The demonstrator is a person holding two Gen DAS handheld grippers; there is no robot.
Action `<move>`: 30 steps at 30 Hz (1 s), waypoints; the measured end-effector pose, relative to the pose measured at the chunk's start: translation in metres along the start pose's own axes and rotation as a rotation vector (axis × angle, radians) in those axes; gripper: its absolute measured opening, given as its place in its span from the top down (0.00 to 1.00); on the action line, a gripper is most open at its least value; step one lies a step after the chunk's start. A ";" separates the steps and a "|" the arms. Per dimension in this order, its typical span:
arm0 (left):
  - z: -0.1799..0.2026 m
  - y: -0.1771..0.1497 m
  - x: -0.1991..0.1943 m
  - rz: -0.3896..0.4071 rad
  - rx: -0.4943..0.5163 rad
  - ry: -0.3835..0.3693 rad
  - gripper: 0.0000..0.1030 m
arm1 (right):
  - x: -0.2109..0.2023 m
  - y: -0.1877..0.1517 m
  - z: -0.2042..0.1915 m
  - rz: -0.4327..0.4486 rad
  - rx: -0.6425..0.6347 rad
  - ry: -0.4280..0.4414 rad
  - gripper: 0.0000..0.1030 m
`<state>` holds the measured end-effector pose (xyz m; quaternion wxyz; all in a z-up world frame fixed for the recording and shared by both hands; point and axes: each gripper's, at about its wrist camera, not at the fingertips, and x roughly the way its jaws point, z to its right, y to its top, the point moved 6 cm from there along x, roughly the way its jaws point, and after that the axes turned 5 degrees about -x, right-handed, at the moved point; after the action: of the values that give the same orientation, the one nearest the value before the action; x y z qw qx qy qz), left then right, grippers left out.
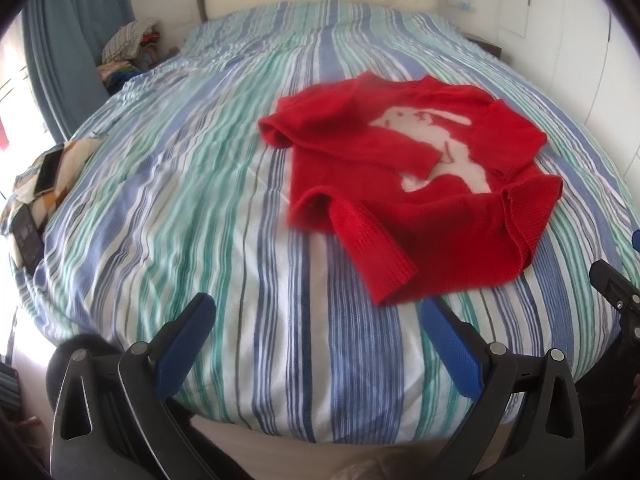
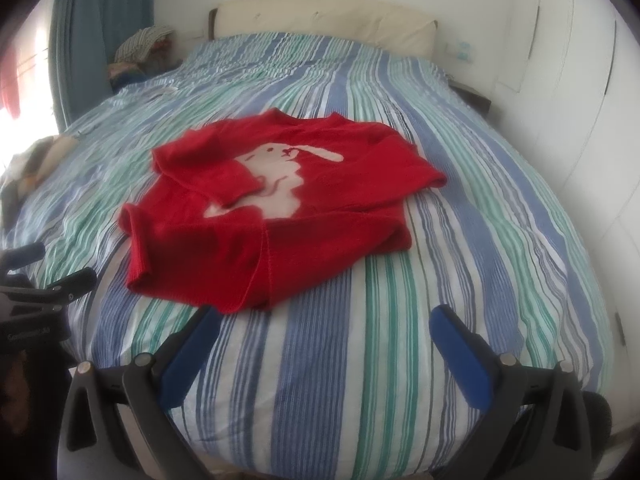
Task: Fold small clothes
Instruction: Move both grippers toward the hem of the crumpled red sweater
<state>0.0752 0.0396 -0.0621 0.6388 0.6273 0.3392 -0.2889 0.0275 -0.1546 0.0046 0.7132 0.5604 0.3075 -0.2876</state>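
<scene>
Lying rumpled on the striped bed (image 1: 248,240), red sweater (image 1: 400,184); both grippers' jaws wide, empty.

The left gripper (image 1: 316,308) is held low and level, its 2 blue-padded fingers (image 1: 188,340) spread wide apart with nothing between them. The right gripper (image 2: 324,320) is in the same pose, its 2 blue-padded fingers (image 2: 460,352) also spread wide and holding nothing. Each shows at the edge of the other's view: the right gripper at the right edge of the left wrist view, the left gripper at the left edge of the right wrist view, so they sit side by side.
</scene>
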 end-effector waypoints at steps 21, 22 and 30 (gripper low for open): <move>0.001 -0.004 0.010 -0.018 0.005 0.020 0.01 | 0.008 -0.004 -0.001 -0.033 0.006 -0.010 0.00; 0.001 -0.004 0.010 -0.019 0.005 0.022 0.01 | 0.009 -0.004 -0.001 -0.033 0.005 -0.010 0.00; 0.001 -0.004 0.010 -0.019 0.007 0.026 0.01 | 0.010 -0.003 -0.004 -0.042 0.002 -0.012 0.00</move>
<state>0.0780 0.0391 -0.0727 0.6293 0.6298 0.3525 -0.2881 0.0311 -0.1518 -0.0050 0.7086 0.5527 0.3144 -0.3060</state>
